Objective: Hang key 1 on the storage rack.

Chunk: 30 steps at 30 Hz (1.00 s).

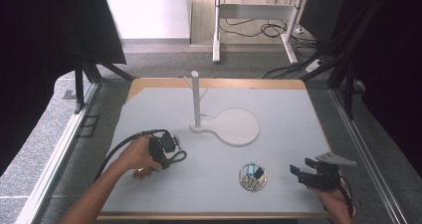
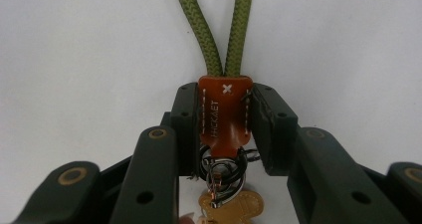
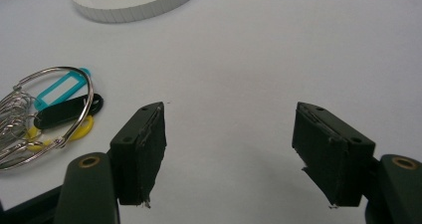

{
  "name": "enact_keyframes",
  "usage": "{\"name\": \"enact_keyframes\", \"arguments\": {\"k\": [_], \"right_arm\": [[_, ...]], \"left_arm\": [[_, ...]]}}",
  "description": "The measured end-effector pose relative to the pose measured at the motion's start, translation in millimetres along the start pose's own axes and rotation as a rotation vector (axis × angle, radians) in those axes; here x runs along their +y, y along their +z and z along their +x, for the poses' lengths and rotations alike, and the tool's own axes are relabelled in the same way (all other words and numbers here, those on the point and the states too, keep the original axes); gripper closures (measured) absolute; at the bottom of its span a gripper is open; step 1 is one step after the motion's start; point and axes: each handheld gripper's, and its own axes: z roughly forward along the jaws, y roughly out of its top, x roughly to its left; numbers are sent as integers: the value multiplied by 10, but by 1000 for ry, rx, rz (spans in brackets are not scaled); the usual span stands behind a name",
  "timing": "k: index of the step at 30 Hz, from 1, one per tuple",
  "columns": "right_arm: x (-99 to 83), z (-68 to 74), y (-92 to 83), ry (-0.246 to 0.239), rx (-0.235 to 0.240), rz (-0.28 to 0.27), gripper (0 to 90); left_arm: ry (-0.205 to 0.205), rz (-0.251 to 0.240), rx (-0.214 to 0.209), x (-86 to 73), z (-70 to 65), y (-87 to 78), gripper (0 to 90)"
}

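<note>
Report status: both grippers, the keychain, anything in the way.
Left gripper shut on leather keychain tab, green cord loop trailing. Right gripper open, empty. Key ring with tags beside it.

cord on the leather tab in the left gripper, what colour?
Olive green braided cord, looped into the orange-brown leather tab. Clearest in the left gripper view.

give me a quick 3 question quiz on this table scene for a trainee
1. True or false: the left gripper is shut on the brown leather tab of a green cord keychain.
2. Which tag colour is missing from the key ring? A) teal B) black C) red D) yellow
3. Fill in: the right gripper has its jaws ____, with bare table between them.

Key: 1 true; 2 C; 3 open
</note>
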Motion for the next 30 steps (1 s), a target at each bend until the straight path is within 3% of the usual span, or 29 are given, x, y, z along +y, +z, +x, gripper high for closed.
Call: {"name": "enact_keyframes", "arguments": {"k": [10, 14, 25, 30], "right_arm": [[-13, -11, 5, 7, -7, 4, 295], [-13, -16, -12, 9, -9, 0, 296], [-7, -18, -40, 11, -10, -5, 297], [-16, -36, -34, 28, 6, -5, 297]], "left_arm": [[-63, -52, -15, -83, 47, -67, 670], [-73, -109, -40, -180, 77, -231, 670], [-114, -241, -42, -380, 150, -694, 670], [-135, -261, -33, -423, 173, -821, 670]]}}
